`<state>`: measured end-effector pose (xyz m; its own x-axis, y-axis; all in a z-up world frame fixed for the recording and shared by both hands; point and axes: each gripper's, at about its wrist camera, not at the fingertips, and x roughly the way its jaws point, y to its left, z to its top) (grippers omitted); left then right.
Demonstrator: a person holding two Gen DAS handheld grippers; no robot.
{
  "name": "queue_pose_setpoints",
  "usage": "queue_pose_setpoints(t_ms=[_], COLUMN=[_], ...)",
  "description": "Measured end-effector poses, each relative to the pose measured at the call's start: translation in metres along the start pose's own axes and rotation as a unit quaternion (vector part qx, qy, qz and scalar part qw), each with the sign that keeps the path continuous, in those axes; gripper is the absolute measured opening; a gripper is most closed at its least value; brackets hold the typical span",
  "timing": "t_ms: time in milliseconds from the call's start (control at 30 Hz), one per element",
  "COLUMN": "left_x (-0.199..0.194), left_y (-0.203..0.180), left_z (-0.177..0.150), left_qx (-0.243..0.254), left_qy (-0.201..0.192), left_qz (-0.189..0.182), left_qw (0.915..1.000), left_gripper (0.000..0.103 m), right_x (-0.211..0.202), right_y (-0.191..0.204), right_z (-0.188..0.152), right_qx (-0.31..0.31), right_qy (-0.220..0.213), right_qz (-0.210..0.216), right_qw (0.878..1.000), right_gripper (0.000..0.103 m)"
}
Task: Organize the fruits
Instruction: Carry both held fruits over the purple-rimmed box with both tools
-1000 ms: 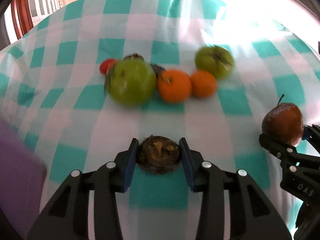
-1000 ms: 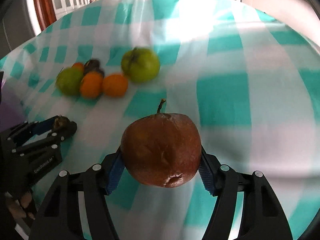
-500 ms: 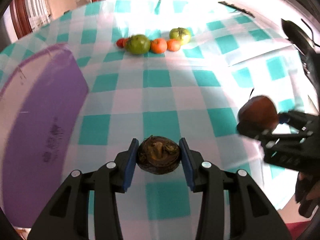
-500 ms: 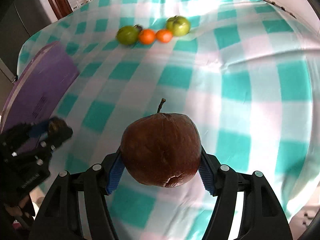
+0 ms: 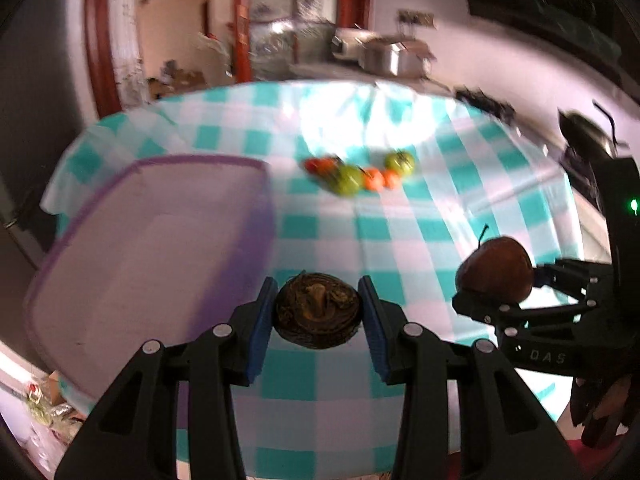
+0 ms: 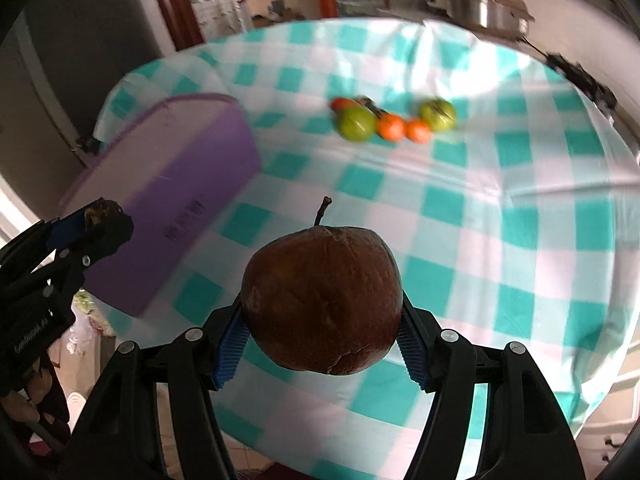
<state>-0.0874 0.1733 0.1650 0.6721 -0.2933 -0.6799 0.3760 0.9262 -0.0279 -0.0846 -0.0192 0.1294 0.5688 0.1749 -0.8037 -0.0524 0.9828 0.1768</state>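
My left gripper (image 5: 318, 312) is shut on a small dark shrivelled fruit (image 5: 317, 311), held in the air over the near part of the table beside the purple bin (image 5: 132, 252). My right gripper (image 6: 322, 328) is shut on a brown rotten apple (image 6: 322, 300) with a stem, held above the table's near edge; it shows in the left wrist view (image 5: 496, 270) too. The left gripper with its fruit (image 6: 102, 210) shows at the left of the right wrist view. A row of fresh fruit lies far across: green apples (image 6: 356, 124) (image 6: 438, 114), two oranges (image 6: 390, 127), a red fruit (image 6: 342, 103).
The table wears a teal and white checked cloth (image 6: 480, 200). The purple bin (image 6: 172, 196) stands at its left side. Metal pots (image 5: 394, 56) and a wooden door frame (image 5: 98, 36) are behind the table. The table's near edge drops to the floor below both grippers.
Both grippers have pulled back and risen from the fruit row, each keeping its fruit. The fruit row now looks far away, and the purple bin has come into view at the left.
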Motion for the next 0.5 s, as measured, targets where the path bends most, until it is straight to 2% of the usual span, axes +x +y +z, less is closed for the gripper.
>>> queue_pose_setpoints(t_ms=[200, 500], left_x=[-0.03, -0.021], left_y=[0.059, 0.117], left_z=[0.006, 0.004], left_qx=[-0.073, -0.094], left_qy=[-0.021, 0.01], left_qz=[0.043, 0.124], left_qw=[0.9962, 0.9878], left_gripper=[0.042, 0.042], right_x=[-0.014, 0.013], right_y=[0.054, 0.118], right_z=[0.025, 0.075], right_qx=[-0.039, -0.087], right_qy=[-0.019, -0.012], right_qz=[0.05, 0.104], right_qw=[0.998, 0.991], right_gripper=[0.065, 0.065])
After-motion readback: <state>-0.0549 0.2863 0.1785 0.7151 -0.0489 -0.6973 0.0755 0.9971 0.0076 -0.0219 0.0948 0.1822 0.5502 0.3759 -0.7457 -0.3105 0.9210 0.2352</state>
